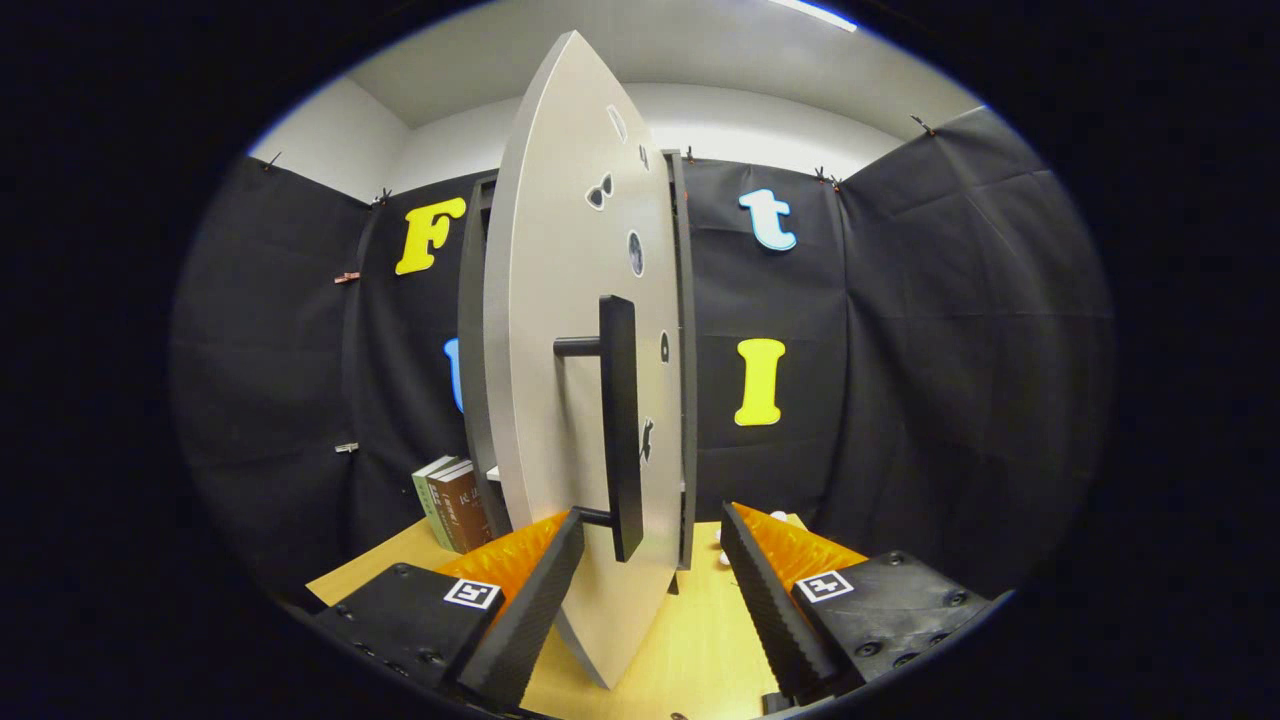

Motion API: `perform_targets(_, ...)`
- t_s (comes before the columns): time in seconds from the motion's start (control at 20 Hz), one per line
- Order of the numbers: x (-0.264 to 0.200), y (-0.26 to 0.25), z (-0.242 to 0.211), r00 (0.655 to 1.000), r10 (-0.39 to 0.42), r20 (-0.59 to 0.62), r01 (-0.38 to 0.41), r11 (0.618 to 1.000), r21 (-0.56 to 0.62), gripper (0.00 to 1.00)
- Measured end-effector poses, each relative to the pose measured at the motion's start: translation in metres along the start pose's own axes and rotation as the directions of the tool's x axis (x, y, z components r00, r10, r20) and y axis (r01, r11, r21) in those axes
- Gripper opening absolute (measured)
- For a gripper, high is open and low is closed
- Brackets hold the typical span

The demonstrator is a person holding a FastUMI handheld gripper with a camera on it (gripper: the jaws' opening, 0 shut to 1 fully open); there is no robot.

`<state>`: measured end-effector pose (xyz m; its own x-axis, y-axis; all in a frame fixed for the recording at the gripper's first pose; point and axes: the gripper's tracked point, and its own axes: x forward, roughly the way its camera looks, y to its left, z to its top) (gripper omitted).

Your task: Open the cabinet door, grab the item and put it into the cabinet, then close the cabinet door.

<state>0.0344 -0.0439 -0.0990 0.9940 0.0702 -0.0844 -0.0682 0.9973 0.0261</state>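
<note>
Straight ahead, a tall grey cabinet door (560, 330) stands partly swung open, seen almost edge-on, so its face bulges toward the camera and runs from near the ceiling down between the two fingers. Behind its right edge sits the dark frame of the cabinet (686, 360), with a sliver of the opening showing to the left of the door. A wooden table (690, 640) carries the cabinet and spreads pale and yellow beneath the fingers. On the door's face, a long black bar handle (620, 425) stands upright on two short posts, its lower end hanging just ahead of the fingers. The gripper (650, 560) is spread wide, its ribbed black fingers (545, 590) set either side of the door's lower part and the handle's end, neither one pressing on anything. Left of the cabinet, a few books (455, 505) lean together on the table. Several small stickers (634, 253) dot the door. Some small white things, partly hidden, lie on the table just beyond the right finger; what they are cannot be told.
</note>
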Motion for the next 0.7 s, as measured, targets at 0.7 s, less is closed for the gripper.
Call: perform_targets(0.7, 0.059, 0.132, 0.027, 0.99, 0.135, 0.038, -0.132, 0.988, -0.076, 0.95)
